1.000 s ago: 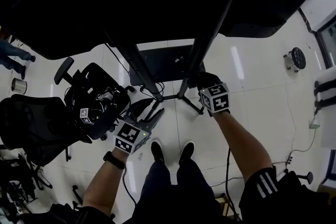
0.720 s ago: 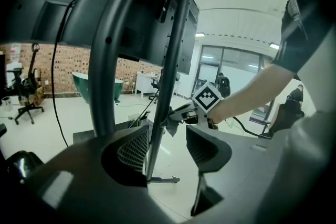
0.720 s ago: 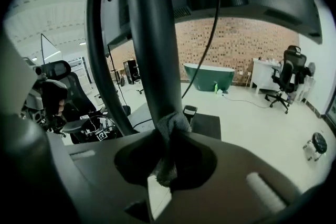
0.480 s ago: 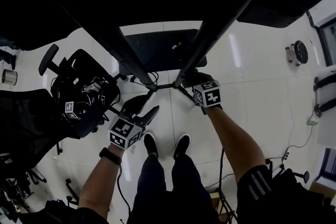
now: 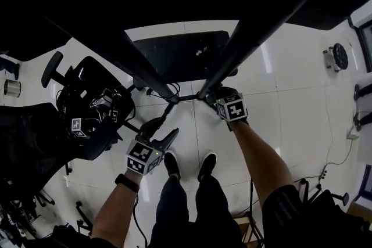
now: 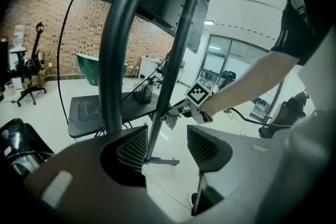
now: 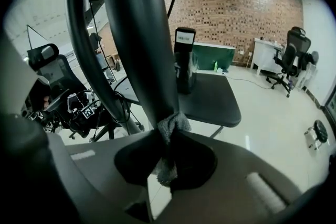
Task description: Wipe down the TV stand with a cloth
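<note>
**Item one, the right gripper (image 7: 167, 152).** We record its jaws pinched together on a small grey nubbly cloth (image 7: 169, 124). A tuft is bunched above the tips and a tail hangs below. The tuft presses against the thick black tubular upright (image 7: 139, 34) of the black metal TV stand (image 5: 235, 64), low on that tube and close above its foot.

**Item two, the left gripper (image 6: 167, 145).** Its jaws stand apart with the mesh pads bare, gripping nothing. The stand's slim black strut (image 6: 176, 50) lines up with the gap, nearer the left pad, and no pad presses on it. We cannot tell whether it sits between the jaws or beyond them.

**Item three, the stand.** Two slanted uprights rise toward a dark screen overhead, with a flat black base shelf (image 5: 180, 55) behind them. The feet rest on the white tiled floor (image 5: 302, 101), well away from its edges in the head view. A black office chair (image 5: 87, 96) stands near on the left, apart from the stand.

**Handling, as we judge it.**
- **Cloth:** light, soft and limp, so it should fold round a tube. It is best held by a bunched middle, as now, so that no edge slips out.
- **Stand:** the tubes look stiff, smooth and rather slippery. The frame seems heavy enough to take rubbing, though bracing the slim strut with the free gripper would steady it.
</note>
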Tool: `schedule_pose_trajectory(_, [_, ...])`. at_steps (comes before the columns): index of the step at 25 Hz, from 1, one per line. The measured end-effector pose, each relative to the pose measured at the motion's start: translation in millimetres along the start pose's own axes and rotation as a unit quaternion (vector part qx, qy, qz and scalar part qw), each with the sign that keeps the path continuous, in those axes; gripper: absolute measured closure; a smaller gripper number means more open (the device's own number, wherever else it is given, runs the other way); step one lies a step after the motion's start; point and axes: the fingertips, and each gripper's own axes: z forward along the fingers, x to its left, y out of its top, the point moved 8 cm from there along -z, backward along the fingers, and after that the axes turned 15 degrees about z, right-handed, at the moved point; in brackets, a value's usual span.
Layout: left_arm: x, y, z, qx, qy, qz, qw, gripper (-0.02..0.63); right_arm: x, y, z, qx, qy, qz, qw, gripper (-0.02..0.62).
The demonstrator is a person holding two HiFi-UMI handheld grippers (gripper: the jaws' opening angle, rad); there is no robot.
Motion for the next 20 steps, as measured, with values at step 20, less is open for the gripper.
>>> schedule_pose_trajectory(20, [-99.1, 170.1, -95.2, -0.108, 0.024, 0.064, 0.9917, 0.345, 118.4, 43.0, -304.1, -0.188, 0.213, 0.001, 0.959, 0.554])
